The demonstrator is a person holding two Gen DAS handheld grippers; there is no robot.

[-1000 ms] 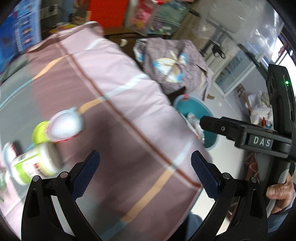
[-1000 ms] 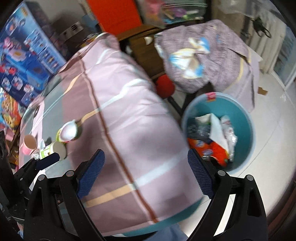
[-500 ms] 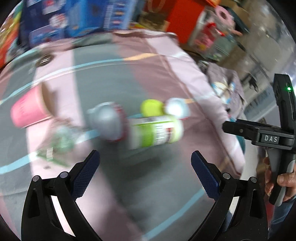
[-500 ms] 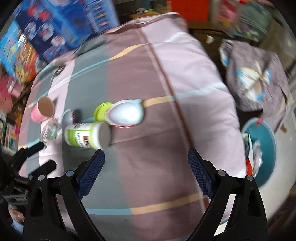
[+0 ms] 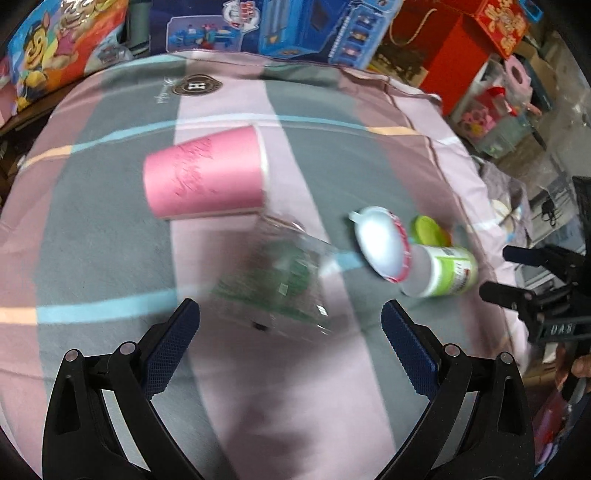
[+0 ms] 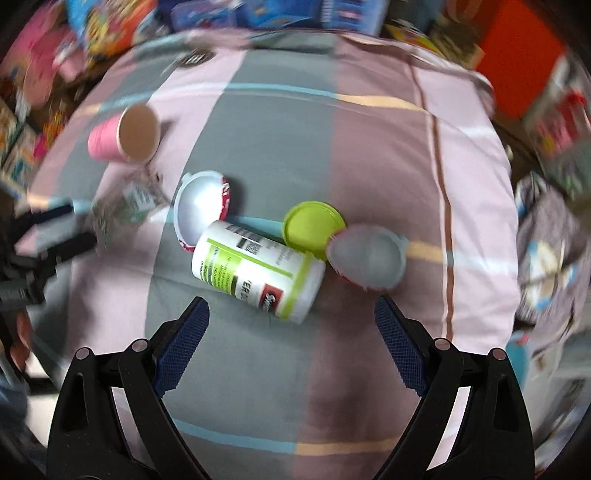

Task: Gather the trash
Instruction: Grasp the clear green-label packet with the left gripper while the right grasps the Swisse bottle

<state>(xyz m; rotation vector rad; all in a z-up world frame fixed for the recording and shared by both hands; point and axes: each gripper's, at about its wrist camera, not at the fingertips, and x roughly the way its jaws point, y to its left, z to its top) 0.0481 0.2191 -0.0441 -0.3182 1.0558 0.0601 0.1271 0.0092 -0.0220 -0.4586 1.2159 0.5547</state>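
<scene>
A round table [image 6: 369, 166] draped in a striped pink, grey and mauve cloth fills both of your wrist views, with bright toy boxes [image 5: 295, 33] stacked behind its far edge along the top of the frame. Your left gripper [image 5: 290, 338] tilts steeply down at the table, its two blue-padded fingers [image 5: 173, 343] rising from the bottom edge of the frame, spread wide with nothing between them. Just above the gap lies a crumpled clear plastic wrapper [image 5: 280, 280] with green print, blurred. Above it, in the upper left of centre, a pink paper cup [image 5: 207, 175] lies on its side, its rim to the right. Your right gripper [image 6: 291, 339] points down even more steeply, jaws also wide and empty. Just above its fingers, at centre frame, a white bottle with a green label [image 6: 258, 275] lies on its side. A lime green lid [image 6: 314, 229] touches the bottle's upper right, a red-and-white half shell [image 6: 201, 210] sits at its upper left, and a second shell half [image 6: 367, 260] rests just right of the lid. In the left wrist view your right gripper shows at the right edge, held in your hand [image 5: 580, 365]. In the right wrist view the left gripper appears blurred at the left edge.
</scene>
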